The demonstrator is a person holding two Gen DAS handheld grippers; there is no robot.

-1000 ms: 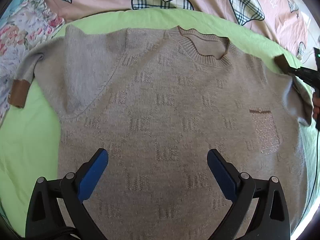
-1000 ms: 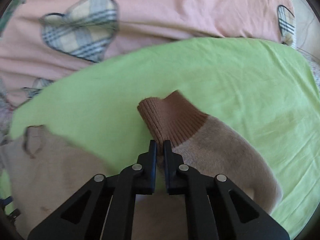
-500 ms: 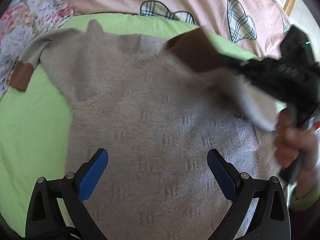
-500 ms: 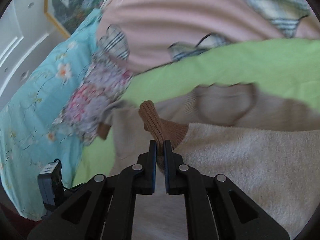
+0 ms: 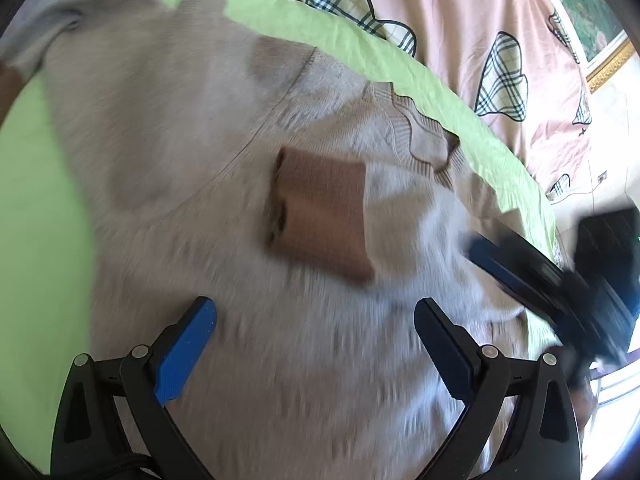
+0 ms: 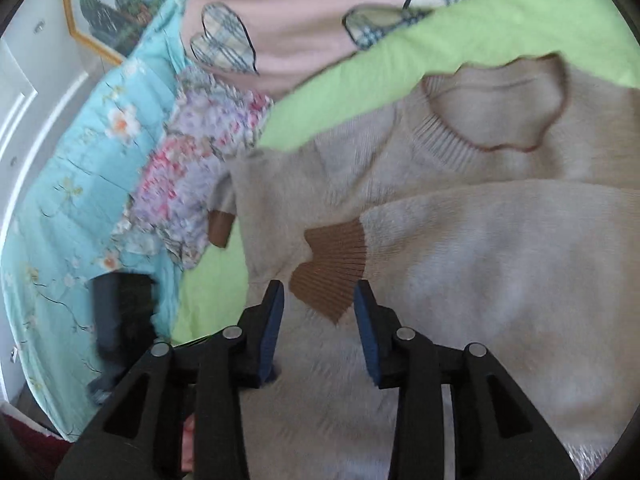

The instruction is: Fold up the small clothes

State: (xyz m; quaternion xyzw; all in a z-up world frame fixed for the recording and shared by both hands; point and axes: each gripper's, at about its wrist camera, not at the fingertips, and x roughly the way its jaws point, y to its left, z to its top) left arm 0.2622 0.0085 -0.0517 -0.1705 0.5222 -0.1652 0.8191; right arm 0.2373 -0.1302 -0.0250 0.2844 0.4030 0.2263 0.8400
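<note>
Right wrist view is showing the right gripper (image 6: 319,300) with its jaws having just been opening, the blue pads now standing apart on either side of the brown cuff (image 6: 332,266) without pressing on it, so the sleeve (image 6: 500,248) is lying released across the chest of the beige sweater (image 6: 400,400). The sweater is resting flat on the green sheet (image 6: 500,24), its neckline (image 6: 496,108) toward the pink quilt (image 6: 304,8), and the other cuff (image 6: 219,229) is lying out at the far side near the floral fabric (image 6: 192,184). Judging by this, the first sleeve fold is just being finished, and the next move is calling for the left gripper (image 5: 316,336), which is hovering wide open and empty over the lower body of the sweater, to reach for that outstretched sleeve and bring it inward likewise. In the left wrist view the folded cuff (image 5: 320,220) is sitting mid-chest, and the right gripper (image 5: 520,268) is appearing as a dark smear at the right edge. Motion blur is softening both views; the sweater's hem is cut off behind the gripper bodies, the far sleeve is running out of frame at the upper left, and a dark object (image 6: 120,312) at the bedside is probably some device, though I cannot tell which.
</note>
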